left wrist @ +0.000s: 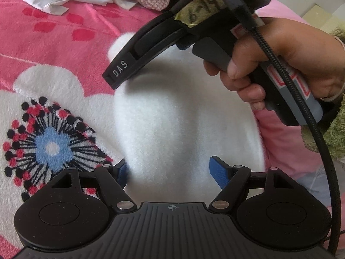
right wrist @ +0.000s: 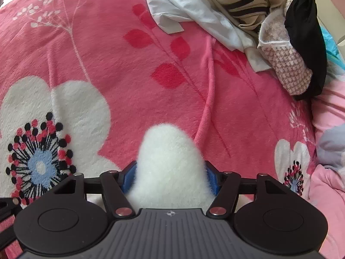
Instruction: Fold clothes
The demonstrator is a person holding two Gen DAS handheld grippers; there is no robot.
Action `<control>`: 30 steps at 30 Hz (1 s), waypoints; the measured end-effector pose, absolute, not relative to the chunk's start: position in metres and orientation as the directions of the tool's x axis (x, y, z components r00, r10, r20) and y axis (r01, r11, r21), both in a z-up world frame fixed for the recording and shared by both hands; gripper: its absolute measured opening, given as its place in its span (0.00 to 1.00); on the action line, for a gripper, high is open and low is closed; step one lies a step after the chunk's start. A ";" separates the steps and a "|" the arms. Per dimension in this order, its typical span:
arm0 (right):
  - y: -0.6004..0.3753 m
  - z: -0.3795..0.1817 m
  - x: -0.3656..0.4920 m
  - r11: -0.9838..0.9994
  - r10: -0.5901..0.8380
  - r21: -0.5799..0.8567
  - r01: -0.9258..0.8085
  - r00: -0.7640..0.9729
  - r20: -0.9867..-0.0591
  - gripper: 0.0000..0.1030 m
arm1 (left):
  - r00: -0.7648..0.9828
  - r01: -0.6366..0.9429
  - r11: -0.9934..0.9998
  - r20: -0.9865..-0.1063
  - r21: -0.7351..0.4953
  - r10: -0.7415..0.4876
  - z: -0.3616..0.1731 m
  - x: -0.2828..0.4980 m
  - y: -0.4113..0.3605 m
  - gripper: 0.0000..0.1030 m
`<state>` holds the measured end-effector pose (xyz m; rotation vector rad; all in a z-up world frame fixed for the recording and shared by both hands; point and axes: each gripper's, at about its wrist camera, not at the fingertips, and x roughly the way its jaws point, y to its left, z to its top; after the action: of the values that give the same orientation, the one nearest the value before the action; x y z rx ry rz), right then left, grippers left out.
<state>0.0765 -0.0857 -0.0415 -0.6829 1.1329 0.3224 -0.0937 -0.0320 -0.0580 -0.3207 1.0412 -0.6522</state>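
Pink blanket (right wrist: pixel 129 69) under us | fleece (right wrist: pixel 170 164) on blanket | our right gripper (right wrist: pixel 170 181) pinches a fleece fold between blue pads | our left gripper (left wrist: pixel 170 172) spread over fleece, pads apart

Black ribbed left claw (left wrist: pixel 169 173), blue pads (left wrist: pixel 217 172), silver rivets; right claw (right wrist: pixel 170 179) likewise; "DAS" lettering, braided cable (left wrist: pixel 286 82), fuzzy green sleeve (left wrist: pixel 332 133).
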 end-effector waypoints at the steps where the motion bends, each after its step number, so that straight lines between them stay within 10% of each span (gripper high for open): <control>1: -0.086 -0.041 0.076 0.754 -0.099 -0.337 -0.564 0.409 -0.907 0.63 | 0.342 0.343 0.771 -0.694 -0.536 -0.634 -0.059 -0.094 -0.032 0.73; 10: -0.090 -0.037 0.071 0.752 -0.090 -0.341 -0.564 0.424 -0.901 0.61 | 0.312 0.320 0.745 -0.678 -0.585 -0.666 -0.072 -0.090 -0.026 0.79; 20: -0.114 -0.027 0.068 0.793 -0.011 -0.269 -0.547 0.429 -0.903 0.61 | 0.276 0.281 0.540 -0.472 -0.793 -0.837 -0.114 -0.068 0.013 0.80; 30: -0.169 -0.003 0.055 0.875 0.273 0.005 -0.484 0.487 -0.830 0.62 | 0.217 0.303 0.528 -0.482 -0.793 -0.849 -0.108 -0.042 -0.026 0.80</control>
<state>0.0547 -0.1691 -0.0025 -0.2427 0.9582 0.4656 -0.0423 -0.0258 -0.1080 -0.6207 1.0685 -0.8722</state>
